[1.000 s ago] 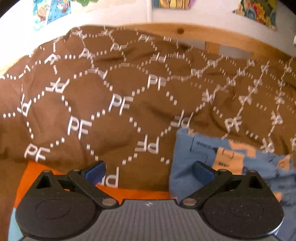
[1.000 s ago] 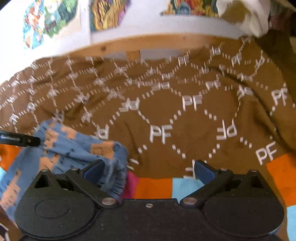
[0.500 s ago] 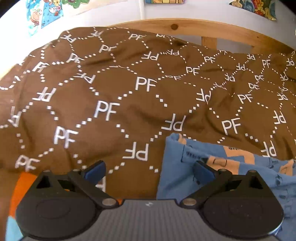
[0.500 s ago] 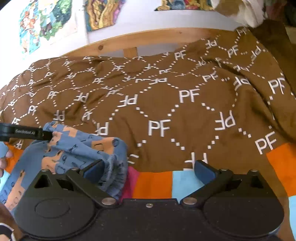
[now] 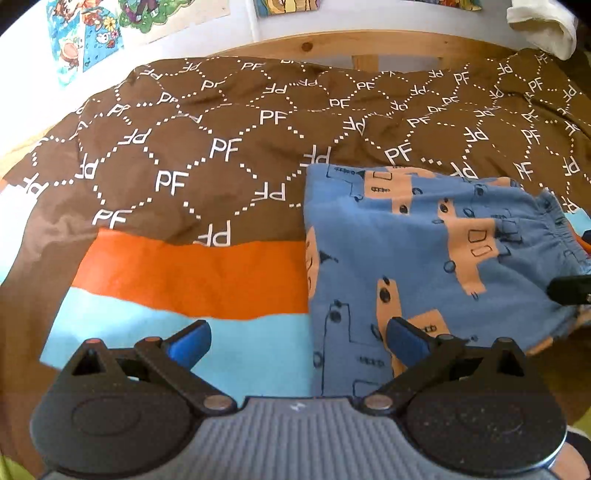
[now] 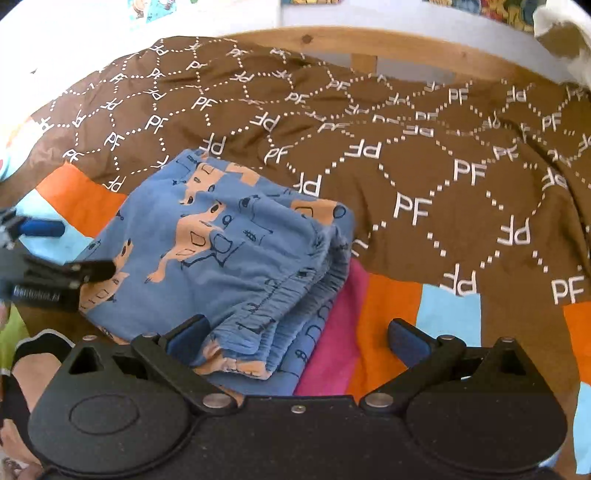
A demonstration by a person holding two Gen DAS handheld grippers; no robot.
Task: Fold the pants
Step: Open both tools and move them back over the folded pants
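Blue pants with an orange print [image 5: 417,251] lie folded in a compact stack on the bed, also in the right wrist view [image 6: 229,251], with the gathered waistband at the right end of the stack. My left gripper [image 5: 297,338] is open and empty above the stack's left edge, its right finger over the cloth. My right gripper [image 6: 297,338] is open and empty above the waistband end. The left gripper also shows in the right wrist view [image 6: 66,251], and a tip of the right gripper shows in the left wrist view [image 5: 569,288].
A brown bedspread with white PF letters [image 5: 221,147] covers the far bed; orange, light blue and pink stripes [image 5: 192,273] lie under the pants. A wooden bed rail [image 5: 369,40] and a wall with posters stand behind. A white cloth [image 5: 543,22] hangs at top right.
Both grippers have pulled back and up from the pants. The stack, held up a second ago, now lies flat on the bed and more of it shows.
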